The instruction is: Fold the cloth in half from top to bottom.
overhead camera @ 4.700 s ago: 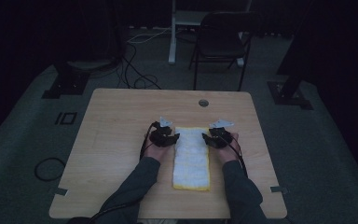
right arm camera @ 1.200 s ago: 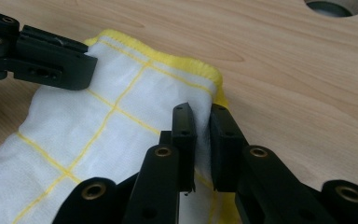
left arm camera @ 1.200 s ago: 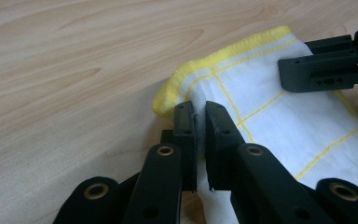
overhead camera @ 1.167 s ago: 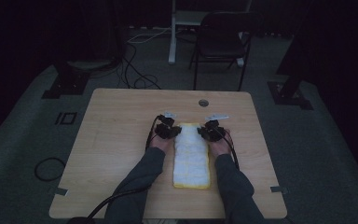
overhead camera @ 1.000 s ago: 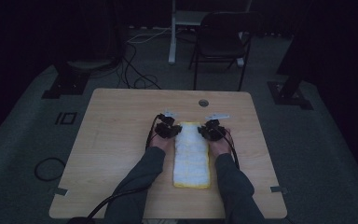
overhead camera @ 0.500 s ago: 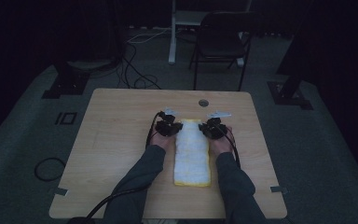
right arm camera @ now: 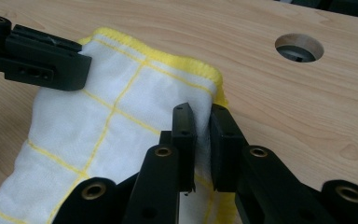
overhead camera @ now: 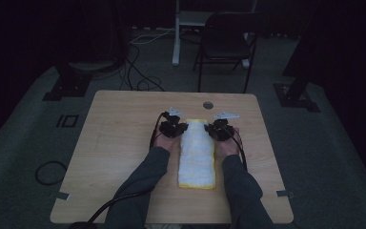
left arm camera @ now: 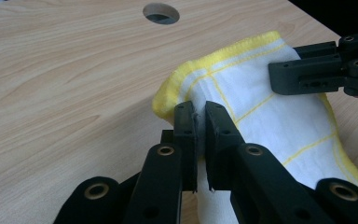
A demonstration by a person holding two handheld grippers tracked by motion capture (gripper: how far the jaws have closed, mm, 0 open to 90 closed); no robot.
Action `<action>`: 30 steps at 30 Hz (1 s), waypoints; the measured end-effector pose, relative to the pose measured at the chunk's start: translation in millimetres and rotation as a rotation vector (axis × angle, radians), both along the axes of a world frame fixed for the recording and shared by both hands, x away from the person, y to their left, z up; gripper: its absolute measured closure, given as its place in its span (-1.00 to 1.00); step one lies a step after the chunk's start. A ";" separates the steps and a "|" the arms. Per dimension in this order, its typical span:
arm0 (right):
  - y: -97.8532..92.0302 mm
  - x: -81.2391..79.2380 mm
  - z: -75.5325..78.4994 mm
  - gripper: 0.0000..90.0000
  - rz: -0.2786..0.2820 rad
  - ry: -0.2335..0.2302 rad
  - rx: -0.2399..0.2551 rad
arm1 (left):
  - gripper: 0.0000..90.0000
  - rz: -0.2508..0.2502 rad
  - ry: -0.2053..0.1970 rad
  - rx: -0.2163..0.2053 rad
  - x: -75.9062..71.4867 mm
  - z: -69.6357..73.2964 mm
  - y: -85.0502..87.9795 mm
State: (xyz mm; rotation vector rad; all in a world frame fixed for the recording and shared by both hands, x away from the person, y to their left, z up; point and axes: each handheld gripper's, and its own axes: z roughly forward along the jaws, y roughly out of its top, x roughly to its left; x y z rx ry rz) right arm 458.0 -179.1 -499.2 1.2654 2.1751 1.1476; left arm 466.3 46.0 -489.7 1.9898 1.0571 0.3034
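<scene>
Both grippers pinch the far corners of a folded white cloth with yellow edging and grid lines [overhead camera: 197, 152].

The cloth lies lengthwise at the middle of the light wooden counter [overhead camera: 109, 143]. The left gripper [left arm camera: 200, 121] clamps its far left corner, the right gripper [right arm camera: 200, 123] its far right corner, near the round cable hole [overhead camera: 208, 104].

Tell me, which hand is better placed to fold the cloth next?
Neither alone, probably. The left gripper pinches one far corner of the cloth, and the right gripper pinches the other. Both look equally ready, so they would likely lift together.
</scene>
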 end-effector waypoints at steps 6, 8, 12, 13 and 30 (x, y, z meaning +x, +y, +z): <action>-1.5 -1.3 4.1 0.83 0.002 -0.012 0.000 | 0.89 -0.005 -0.010 -0.002 -1.0 4.3 -1.1; -2.1 -1.6 5.6 0.83 0.000 -0.016 0.001 | 0.89 -0.006 -0.013 -0.003 -1.2 6.2 -1.4; -2.8 -3.4 8.9 0.83 0.001 -0.025 0.005 | 0.89 -0.009 -0.021 -0.006 -2.7 9.6 -1.3; -2.9 -3.9 9.5 0.83 0.002 -0.030 0.006 | 0.89 -0.011 -0.023 -0.005 -3.3 10.3 -1.2; -8.3 -20.9 15.0 0.83 0.013 -0.064 0.028 | 0.89 -0.039 -0.056 -0.021 -17.9 19.6 -0.1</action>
